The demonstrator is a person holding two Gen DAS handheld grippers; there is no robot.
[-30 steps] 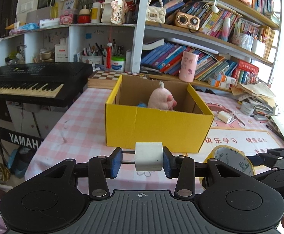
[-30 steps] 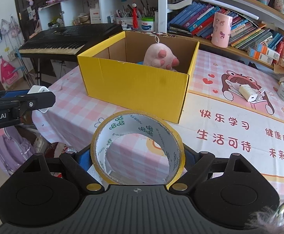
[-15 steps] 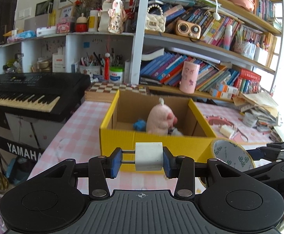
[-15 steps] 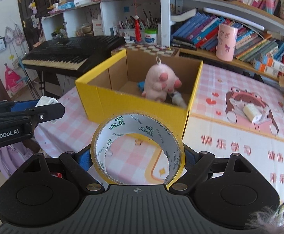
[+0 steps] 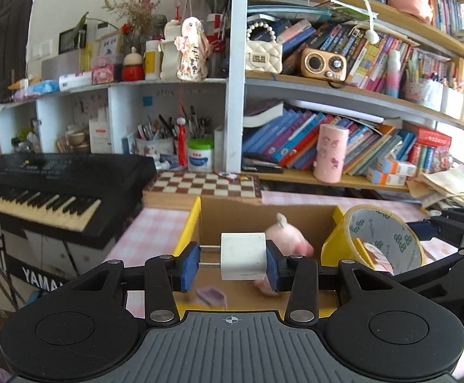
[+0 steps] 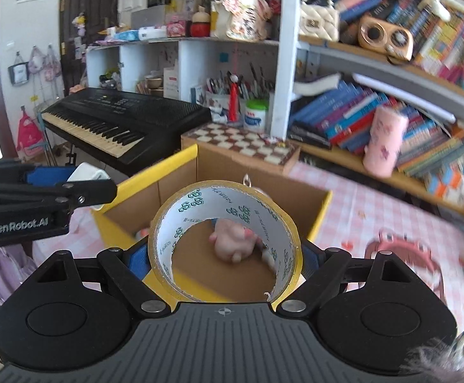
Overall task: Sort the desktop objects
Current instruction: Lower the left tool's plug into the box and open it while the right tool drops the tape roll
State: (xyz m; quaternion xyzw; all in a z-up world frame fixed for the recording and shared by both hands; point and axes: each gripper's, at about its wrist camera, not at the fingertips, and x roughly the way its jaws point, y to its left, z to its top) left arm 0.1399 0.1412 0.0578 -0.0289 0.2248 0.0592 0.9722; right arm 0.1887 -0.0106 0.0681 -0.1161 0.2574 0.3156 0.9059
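Daylight enters from the right edge and overexposes it. Interior illumination is bright and even. Fisheye distortion curves the bookshelves [image 5: 359, 102] (strongest at the corners). Motion blur smears the tablecloth [image 6: 391, 217] in the right view.

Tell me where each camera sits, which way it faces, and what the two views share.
Left wrist: on the left gripper, facing the box and shelves; shows its jaws shut on a white charger, plus the right gripper's side.
Right wrist: on the right gripper, facing the box through its tape roll; left gripper at the left edge.
Shared: box, pink plush, keyboard, tape.
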